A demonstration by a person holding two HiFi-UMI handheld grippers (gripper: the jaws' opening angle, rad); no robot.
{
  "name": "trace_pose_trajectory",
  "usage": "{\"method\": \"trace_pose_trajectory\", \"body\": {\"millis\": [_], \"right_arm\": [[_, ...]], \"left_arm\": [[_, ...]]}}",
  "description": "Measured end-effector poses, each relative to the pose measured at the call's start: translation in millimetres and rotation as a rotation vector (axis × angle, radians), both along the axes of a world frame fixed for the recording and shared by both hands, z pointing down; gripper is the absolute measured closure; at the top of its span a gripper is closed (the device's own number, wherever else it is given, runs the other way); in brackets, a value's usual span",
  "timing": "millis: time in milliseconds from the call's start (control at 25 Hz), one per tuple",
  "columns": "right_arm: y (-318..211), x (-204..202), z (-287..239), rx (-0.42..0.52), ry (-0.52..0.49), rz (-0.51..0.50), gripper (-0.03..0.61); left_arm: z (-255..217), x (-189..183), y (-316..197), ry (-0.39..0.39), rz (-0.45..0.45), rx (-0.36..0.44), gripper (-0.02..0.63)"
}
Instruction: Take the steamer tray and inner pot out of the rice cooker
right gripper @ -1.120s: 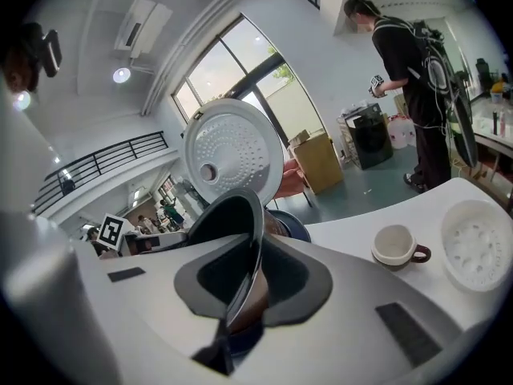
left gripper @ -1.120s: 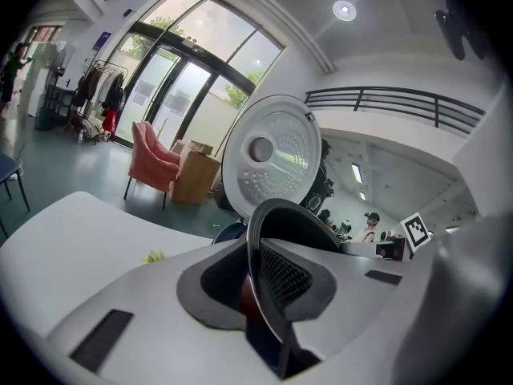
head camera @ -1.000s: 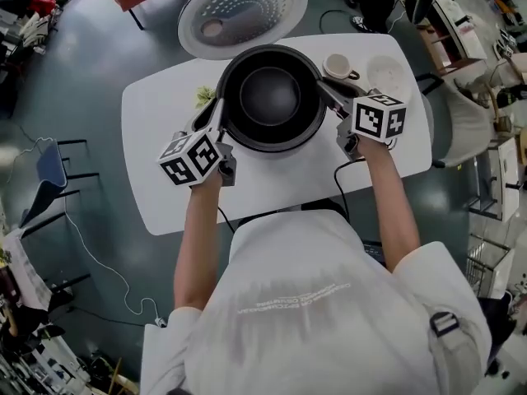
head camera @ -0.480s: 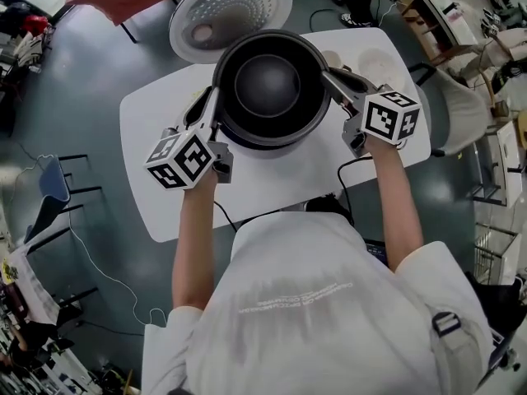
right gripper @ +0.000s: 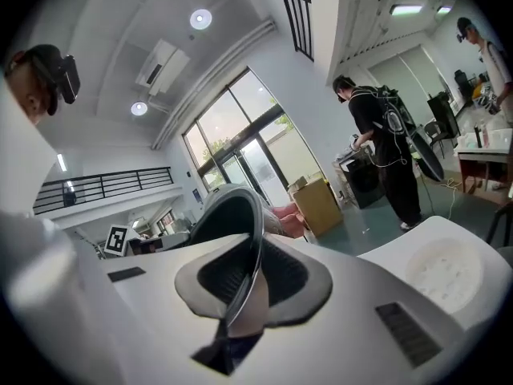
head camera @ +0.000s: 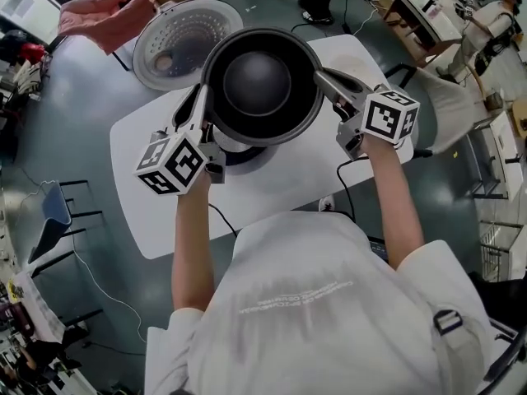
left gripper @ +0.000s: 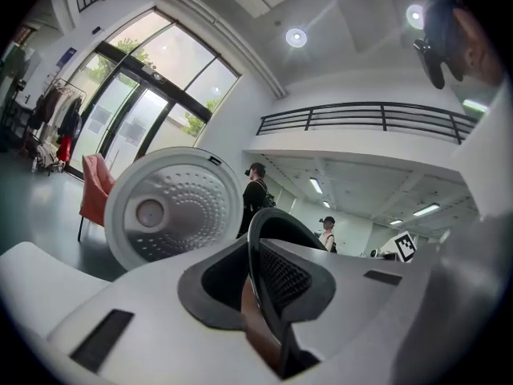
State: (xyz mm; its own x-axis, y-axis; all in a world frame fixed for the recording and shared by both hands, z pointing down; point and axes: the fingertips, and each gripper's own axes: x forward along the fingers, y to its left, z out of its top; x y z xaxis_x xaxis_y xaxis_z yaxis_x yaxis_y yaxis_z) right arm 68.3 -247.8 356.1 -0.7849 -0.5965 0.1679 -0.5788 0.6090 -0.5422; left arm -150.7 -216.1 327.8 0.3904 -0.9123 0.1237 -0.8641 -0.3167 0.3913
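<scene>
The dark round inner pot [head camera: 259,81] hangs in the air above the white rice cooker body [head camera: 240,151]. My left gripper [head camera: 202,105] is shut on the pot's left rim. My right gripper [head camera: 325,85] is on the right rim, its jaws closing on it. In the left gripper view the thin black rim [left gripper: 268,239] runs between the pads of the left gripper [left gripper: 260,295]. The right gripper view shows the rim [right gripper: 236,215] pinched the same way by the right gripper [right gripper: 248,283]. A pale round tray [right gripper: 445,271] lies on the table to the right.
The cooker's open lid [head camera: 185,39] stands behind the pot. The white table [head camera: 272,196] carries a power cable at its front edge. A pink cloth [head camera: 103,15] hangs on a chair at the far left. A person [right gripper: 385,143] stands beyond the table.
Both grippers have risen with the inner pot, which now looks larger and stands clear of the cooker body. The cup and tray at the right are now hidden behind the right gripper.
</scene>
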Motion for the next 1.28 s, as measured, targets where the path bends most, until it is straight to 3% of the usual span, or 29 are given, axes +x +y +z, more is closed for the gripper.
{"method": "trace_pose_trajectory", "body": {"millis": [320,600,920,1280], "right_arm": [[11.7,91.4,-6.4,0.024,-0.007,0.123,0.517],[38.2,181.3,20.6,-0.037,-0.014,0.263,0.517],[55.0,263.4,72.4,-0.143,0.004,0.344,0.517],[74.1,332.7,152.5,-0.310,0.043,0.343,0.517]], "left_arm": [[-4.2,89.0,-8.3,0.014,0.123,0.005,0.563],[13.7,180.2,-8.5,-0.003,0.269,-0.043,0.563],[71.8,263.5,-5.6,-0.006,0.348,-0.163,0.563],[155.7,332.7,9.7,-0.012,0.345,-0.322,0.561]]}}
